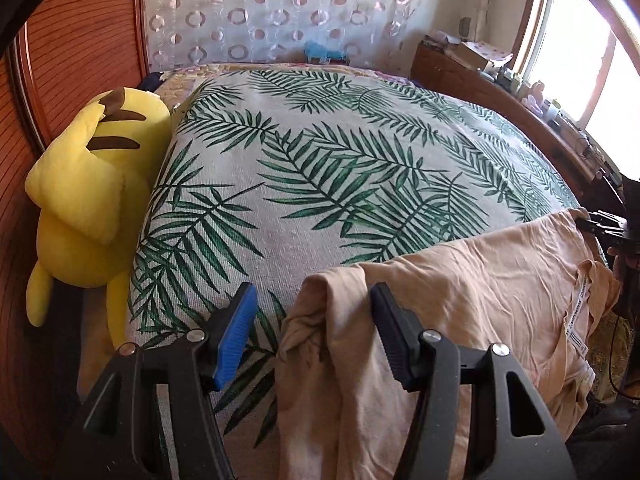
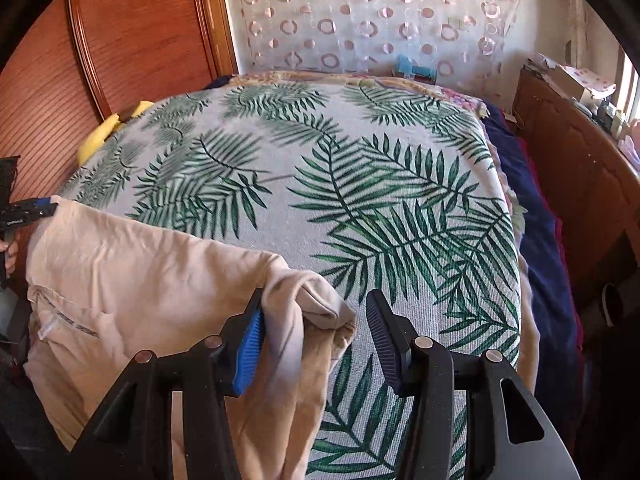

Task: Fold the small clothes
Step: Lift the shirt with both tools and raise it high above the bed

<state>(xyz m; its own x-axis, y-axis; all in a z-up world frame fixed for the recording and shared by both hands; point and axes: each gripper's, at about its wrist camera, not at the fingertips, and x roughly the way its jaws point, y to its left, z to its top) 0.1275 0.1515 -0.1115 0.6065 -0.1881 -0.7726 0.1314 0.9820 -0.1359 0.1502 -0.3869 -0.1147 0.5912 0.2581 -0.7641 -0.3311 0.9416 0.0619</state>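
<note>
A small peach garment point(image 1: 460, 292) lies crumpled at the near edge of the palm-leaf bed cover point(image 1: 320, 152), partly hanging over the front. My left gripper point(image 1: 314, 328) is open, its jaws straddling the garment's bunched left corner. In the right wrist view the same garment point(image 2: 132, 280) lies at the left, and my right gripper point(image 2: 316, 332) is open around its bunched right corner point(image 2: 320, 304). A white care label point(image 1: 576, 312) shows near the garment's right side. The left gripper's tip point(image 2: 32, 212) shows at the far left of the right wrist view.
A yellow plush toy point(image 1: 96, 184) lies along the bed's left edge against a wooden wardrobe point(image 1: 80, 40). A cluttered wooden cabinet point(image 1: 472, 72) stands right of the bed by a window. Dark blue bedding point(image 2: 532, 216) hangs at the bed's right side.
</note>
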